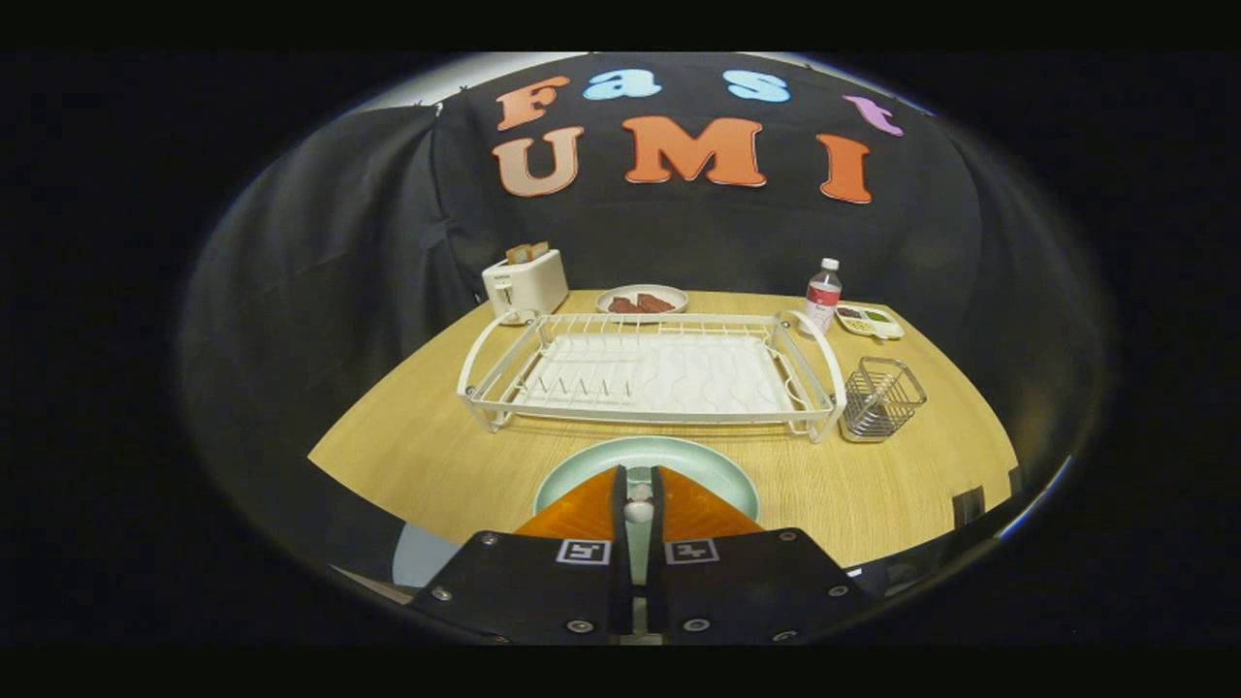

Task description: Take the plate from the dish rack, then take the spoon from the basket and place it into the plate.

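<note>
On the pale wooden tabletop [436, 465], just ahead of the gripper [639, 485], lies a round, pale green plate [582, 470], flat and right side up. The two fingers are drawn close together over the plate's near half, leaving only a narrow slit, and in that slit sits a small whitish rounded piece [639, 508], apparently the end of the spoon, pinched between them; how much of the utensil runs below cannot be made out.

Beyond the plate at twelve o'clock stands a white wire dish rack [652, 373] with a ribbed drain tray, its slots bare. At about two o'clock from the plate, just beside the rack's right end, stands a small square metal wire basket [880, 397].

Farther back at eleven o'clock sits a white toaster [525, 283] with slices of bread poking from its top. At twelve o'clock, behind the rack, rests a shallow dish holding dark reddish pieces [642, 301]. At one o'clock stands a clear plastic bottle with a white cap [822, 297], and close beside it a small white divided tray [871, 321].
</note>
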Tool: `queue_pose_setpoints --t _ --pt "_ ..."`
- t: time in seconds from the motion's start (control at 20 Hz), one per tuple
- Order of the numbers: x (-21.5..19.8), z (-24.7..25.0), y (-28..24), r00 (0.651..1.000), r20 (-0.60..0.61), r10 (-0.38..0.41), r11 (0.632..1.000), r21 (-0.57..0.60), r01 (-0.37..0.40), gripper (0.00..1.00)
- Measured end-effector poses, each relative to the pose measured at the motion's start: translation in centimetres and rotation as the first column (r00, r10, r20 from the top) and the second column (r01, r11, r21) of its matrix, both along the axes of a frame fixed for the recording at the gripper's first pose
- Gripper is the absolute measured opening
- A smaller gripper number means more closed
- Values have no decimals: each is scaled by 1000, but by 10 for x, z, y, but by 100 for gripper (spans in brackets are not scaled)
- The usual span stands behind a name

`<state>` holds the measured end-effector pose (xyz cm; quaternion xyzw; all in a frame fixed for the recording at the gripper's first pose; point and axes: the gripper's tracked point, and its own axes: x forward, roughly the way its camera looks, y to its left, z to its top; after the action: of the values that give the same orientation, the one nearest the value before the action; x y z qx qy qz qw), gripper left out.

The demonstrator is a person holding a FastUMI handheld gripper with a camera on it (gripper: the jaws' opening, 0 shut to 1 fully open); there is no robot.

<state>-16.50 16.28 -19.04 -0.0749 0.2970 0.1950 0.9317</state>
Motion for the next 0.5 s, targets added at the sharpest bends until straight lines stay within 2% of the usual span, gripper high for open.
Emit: queue_pose_setpoints --t 0.2,0.45,0.5 --pt "0 -7 -1 1000 -7 3 1000 -8 -3 10" --pt "-2 -29 -13 996 -80 -50 998 -29 48 18" --pt "0 -28 -18 994 -81 -70 997 -31 68 32"
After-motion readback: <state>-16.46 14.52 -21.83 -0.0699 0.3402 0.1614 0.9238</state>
